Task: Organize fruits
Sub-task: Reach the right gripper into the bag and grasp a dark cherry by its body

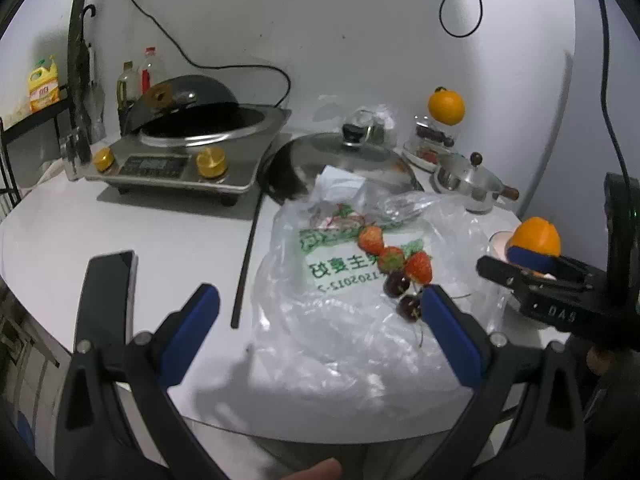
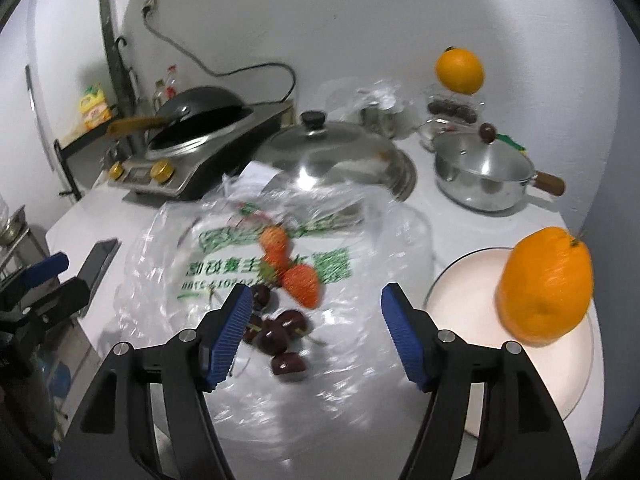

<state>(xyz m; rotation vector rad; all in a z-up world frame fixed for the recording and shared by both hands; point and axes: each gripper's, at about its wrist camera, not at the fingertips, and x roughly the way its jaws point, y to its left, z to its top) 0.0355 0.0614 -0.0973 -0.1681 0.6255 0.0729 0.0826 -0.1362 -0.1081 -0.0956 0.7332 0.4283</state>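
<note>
Three strawberries [image 1: 394,258] [image 2: 298,276] and several dark cherries [image 1: 402,294] [image 2: 280,336] lie on a clear plastic bag [image 1: 348,320] [image 2: 280,264] with green print. An orange [image 2: 546,286] [image 1: 536,238] is over a white plate [image 2: 480,280] at the right, outside the right gripper's fingers. My right gripper [image 2: 316,332] is open above the cherries and also shows in the left wrist view [image 1: 524,260]. My left gripper [image 1: 320,332] is open over the bag's near part. A second orange [image 1: 446,106] [image 2: 460,70] sits on a clear container at the back.
An induction cooker with a wok [image 1: 192,144] stands back left. A large pan with steel lid [image 1: 348,156] [image 2: 340,160] and a small lidded pot [image 2: 484,172] stand behind the bag. A phone [image 1: 108,280] lies at the left. The table edge is near.
</note>
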